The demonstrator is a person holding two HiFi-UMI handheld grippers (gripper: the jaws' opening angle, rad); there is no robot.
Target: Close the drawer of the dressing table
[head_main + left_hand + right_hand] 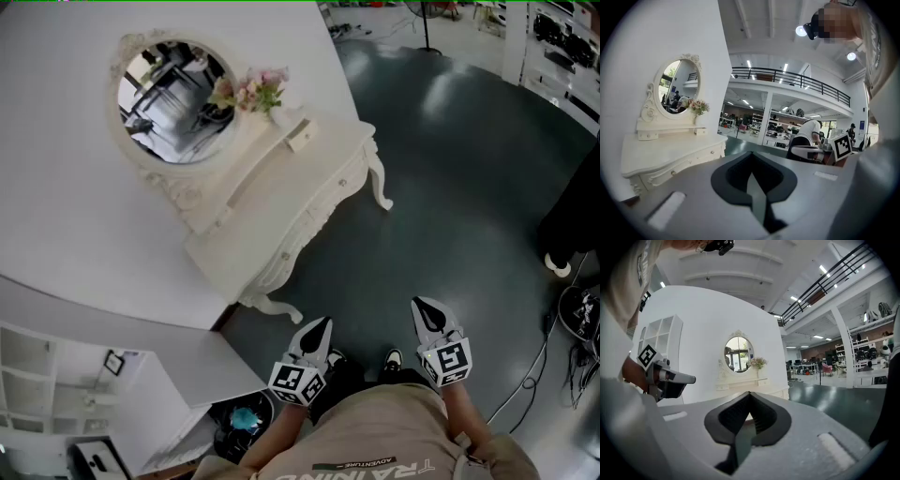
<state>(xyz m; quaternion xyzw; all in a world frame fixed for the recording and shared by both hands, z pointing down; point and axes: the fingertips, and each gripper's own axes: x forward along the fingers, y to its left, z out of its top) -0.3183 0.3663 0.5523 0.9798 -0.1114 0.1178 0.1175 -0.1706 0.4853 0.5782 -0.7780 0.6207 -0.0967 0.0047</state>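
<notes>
The white dressing table (281, 216) stands against a white wall panel, with an oval mirror (173, 89) and pink flowers (251, 91) on top. A small drawer (302, 135) on its upper shelf sticks out a little. Both grippers hang close to my body, well short of the table. My left gripper (317, 325) is shut and holds nothing, and so is my right gripper (422, 307). In the left gripper view the jaws of the left gripper (751, 174) meet, with the table (670, 154) to the left. The right gripper (749, 414) points at the distant table (754, 387).
A white shelf unit (56, 375) stands at the lower left, with a black bin (246, 419) beside it. Cables (553, 347) lie on the dark floor at the right, near a person's dark-clad leg (572, 216).
</notes>
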